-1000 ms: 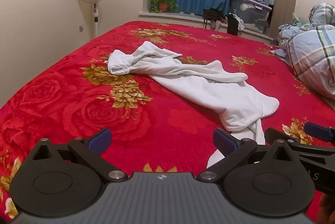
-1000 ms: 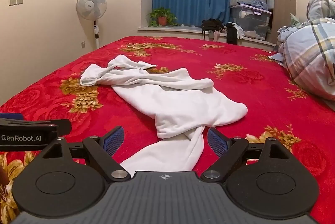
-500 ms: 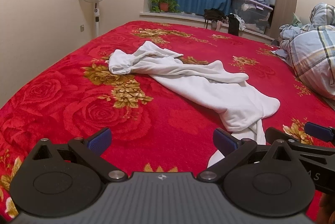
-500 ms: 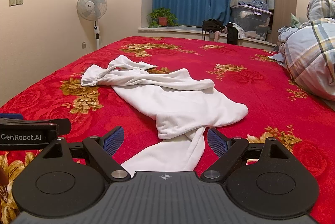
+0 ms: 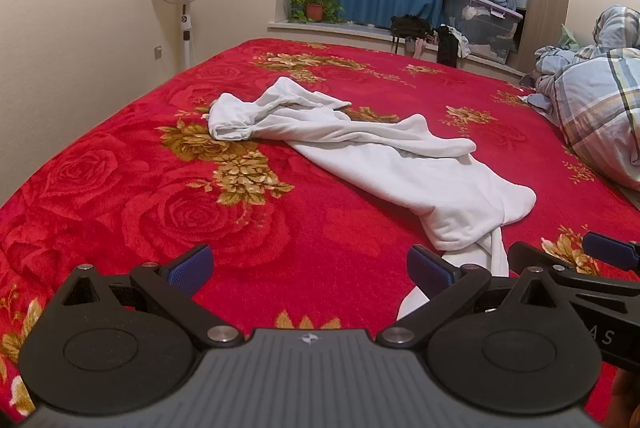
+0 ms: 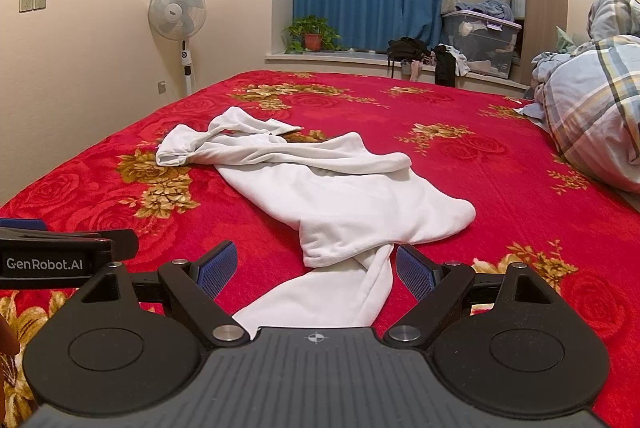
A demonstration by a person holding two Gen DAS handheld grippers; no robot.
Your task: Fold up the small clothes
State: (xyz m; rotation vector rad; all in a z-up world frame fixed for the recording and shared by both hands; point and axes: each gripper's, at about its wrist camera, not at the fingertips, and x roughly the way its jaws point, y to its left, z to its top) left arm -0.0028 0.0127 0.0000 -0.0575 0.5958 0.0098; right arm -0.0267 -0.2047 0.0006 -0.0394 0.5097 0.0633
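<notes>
Your left gripper (image 5: 308, 264) fingers spread wide over bare red bed (image 5: 168, 212), your right gripper (image 6: 316, 264) fingers likewise released, white garment (image 6: 320, 188) crumpled mid-bed, its near end lying between your right fingers, ungrasped, plaid quilt (image 6: 592, 108) far right

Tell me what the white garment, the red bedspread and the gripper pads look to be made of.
White garment: soft matte knit, probably cotton; limp rounded folds. Red bedspread: plush fleece-like pile; fuzzy sheen. Right gripper pads: blue, likely rubber; fine ribbed texture.
</notes>
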